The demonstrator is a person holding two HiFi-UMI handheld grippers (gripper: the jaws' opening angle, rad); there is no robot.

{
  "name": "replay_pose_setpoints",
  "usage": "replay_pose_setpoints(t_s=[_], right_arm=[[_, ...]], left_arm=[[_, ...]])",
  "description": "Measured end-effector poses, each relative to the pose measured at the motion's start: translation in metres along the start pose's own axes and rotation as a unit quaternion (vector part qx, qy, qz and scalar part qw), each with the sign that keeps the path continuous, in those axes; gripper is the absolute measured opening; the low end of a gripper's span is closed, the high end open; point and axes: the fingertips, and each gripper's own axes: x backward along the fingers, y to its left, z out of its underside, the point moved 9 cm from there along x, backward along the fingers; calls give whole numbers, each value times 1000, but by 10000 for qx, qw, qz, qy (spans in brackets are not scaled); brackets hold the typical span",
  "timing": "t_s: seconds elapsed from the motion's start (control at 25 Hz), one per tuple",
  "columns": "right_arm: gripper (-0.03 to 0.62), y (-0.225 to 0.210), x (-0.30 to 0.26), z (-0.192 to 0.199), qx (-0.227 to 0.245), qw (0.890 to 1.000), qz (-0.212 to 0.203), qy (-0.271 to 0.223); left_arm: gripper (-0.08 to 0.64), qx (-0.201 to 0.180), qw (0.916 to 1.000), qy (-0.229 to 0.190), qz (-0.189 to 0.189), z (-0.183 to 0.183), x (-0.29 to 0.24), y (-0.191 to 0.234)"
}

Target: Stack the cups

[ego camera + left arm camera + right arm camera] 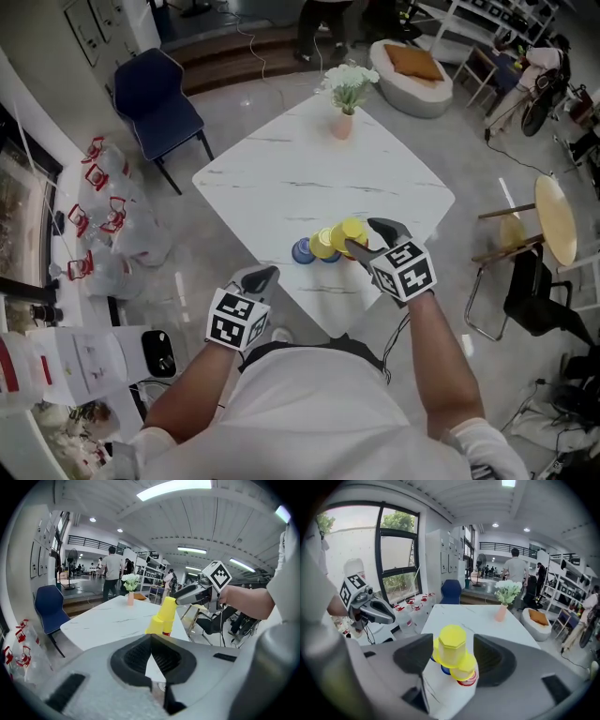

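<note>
One yellow cup (451,651), mouth down, axis upright

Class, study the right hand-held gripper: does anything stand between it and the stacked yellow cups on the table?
Nothing visible does. The right hand-held gripper is open, and the top yellow cup already stands between its jaws, near the edge of the white table.

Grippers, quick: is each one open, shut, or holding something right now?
Left gripper: shut, nothing in it.
Right gripper: open; the top yellow cup stands between its jaws, not pinched.
</note>
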Motion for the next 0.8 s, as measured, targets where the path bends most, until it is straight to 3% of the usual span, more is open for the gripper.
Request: replay_pose_setpoints(t_s=[0.24,0.32,0.48,0.6,0.8], right_arm=[[245,16,39,22,-449,9962,488,-569],[191,28,44,44,-747,9947,466,-533],[6,52,46,81,-1298,9896,311,-536],[6,61,53,89,-1470,9845,407,-864],[5,64,66,100,-1304,9848,418,-1066]], left_arm=[[9,-110,9996,-18,253,2,-4,-12],[9,-178,9990,18,403,4,-7,-19],[9,-353,9974,109,613,5,-12,-32],[9,-389,9972,86,639,3,-11,-40],[9,-329,9982,20,493,2,-11,-50]])
